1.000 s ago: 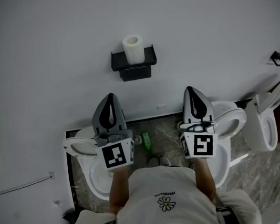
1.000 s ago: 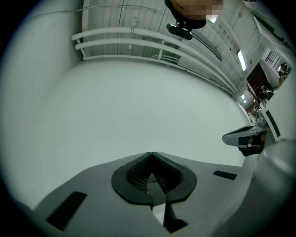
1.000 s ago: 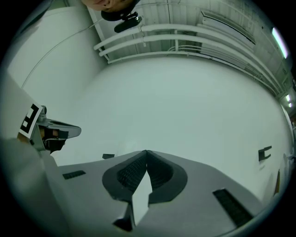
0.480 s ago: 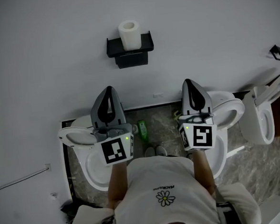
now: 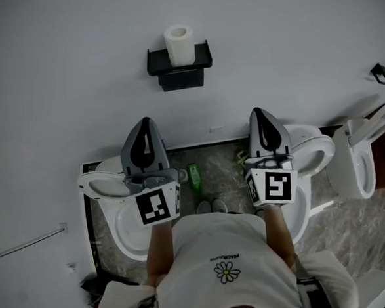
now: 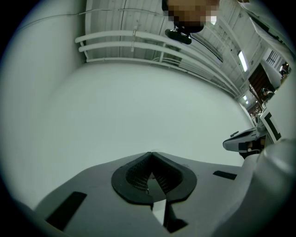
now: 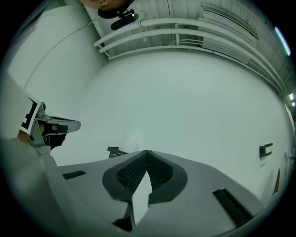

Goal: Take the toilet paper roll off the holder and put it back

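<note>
A white toilet paper roll (image 5: 179,45) stands upright on a black holder (image 5: 199,59) fixed to the white wall. Both grippers hang well below it and touch nothing. My left gripper (image 5: 145,120) is below and to the left of the holder, its jaws shut and empty, as the left gripper view (image 6: 151,152) also shows. My right gripper (image 5: 258,111) is below and to the right, shut with nothing in it. In the right gripper view its tips (image 7: 146,151) point at the bare wall, with the holder (image 7: 115,151) just to their left.
Under the arms stand two white toilets, one at the left (image 5: 103,189) and one at the right (image 5: 314,158), with a third (image 5: 357,165) further right. A green bottle (image 5: 195,179) stands on the marble floor between them. A small black hook (image 5: 382,72) sticks out of the wall at right.
The head view has shifted slightly, so the roll sits a little higher in it. Both grippers stay shut and nearly in place.
</note>
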`<control>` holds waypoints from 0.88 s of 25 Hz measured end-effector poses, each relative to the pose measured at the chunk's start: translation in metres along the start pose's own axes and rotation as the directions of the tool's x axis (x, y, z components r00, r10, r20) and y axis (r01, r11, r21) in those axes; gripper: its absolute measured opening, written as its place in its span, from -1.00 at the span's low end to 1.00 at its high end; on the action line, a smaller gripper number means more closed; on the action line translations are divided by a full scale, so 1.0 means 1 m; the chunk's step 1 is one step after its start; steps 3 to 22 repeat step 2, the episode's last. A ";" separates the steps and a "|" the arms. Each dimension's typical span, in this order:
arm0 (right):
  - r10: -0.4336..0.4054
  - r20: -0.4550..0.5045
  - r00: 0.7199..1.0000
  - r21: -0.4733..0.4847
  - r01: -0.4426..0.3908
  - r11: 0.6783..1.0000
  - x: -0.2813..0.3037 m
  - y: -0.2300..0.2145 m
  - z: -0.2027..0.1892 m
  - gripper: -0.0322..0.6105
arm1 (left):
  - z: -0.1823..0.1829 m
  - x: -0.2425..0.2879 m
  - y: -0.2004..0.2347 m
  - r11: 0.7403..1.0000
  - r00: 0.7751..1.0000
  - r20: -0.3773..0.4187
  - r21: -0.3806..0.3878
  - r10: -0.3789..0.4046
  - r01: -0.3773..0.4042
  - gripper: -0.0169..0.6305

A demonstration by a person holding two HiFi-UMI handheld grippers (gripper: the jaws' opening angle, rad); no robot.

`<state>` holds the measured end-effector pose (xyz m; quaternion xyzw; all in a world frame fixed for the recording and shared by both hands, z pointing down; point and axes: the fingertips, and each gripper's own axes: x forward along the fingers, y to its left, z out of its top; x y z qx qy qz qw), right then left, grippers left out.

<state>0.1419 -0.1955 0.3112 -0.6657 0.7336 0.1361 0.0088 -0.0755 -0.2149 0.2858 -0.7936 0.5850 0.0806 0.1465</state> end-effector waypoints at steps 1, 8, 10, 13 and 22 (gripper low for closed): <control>0.000 0.000 1.000 0.001 0.000 1.000 0.000 0.000 0.000 -0.87 | 0.000 0.000 0.001 1.000 1.000 0.001 0.001 0.002 -0.002 -0.90; 0.000 0.000 1.000 0.002 0.000 1.000 0.000 0.000 0.000 -0.87 | 0.000 0.000 0.002 1.000 1.000 0.003 0.002 0.005 -0.005 -0.90; 0.000 0.000 1.000 0.002 0.000 1.000 0.000 0.000 0.000 -0.87 | 0.000 0.000 0.002 1.000 1.000 0.003 0.002 0.005 -0.005 -0.90; 0.000 0.000 1.000 0.002 0.000 1.000 0.000 0.000 0.000 -0.87 | 0.000 0.000 0.002 1.000 1.000 0.003 0.002 0.005 -0.005 -0.90; 0.000 0.000 1.000 0.002 0.000 1.000 0.000 0.000 0.000 -0.87 | 0.000 0.000 0.002 1.000 1.000 0.003 0.002 0.005 -0.005 -0.90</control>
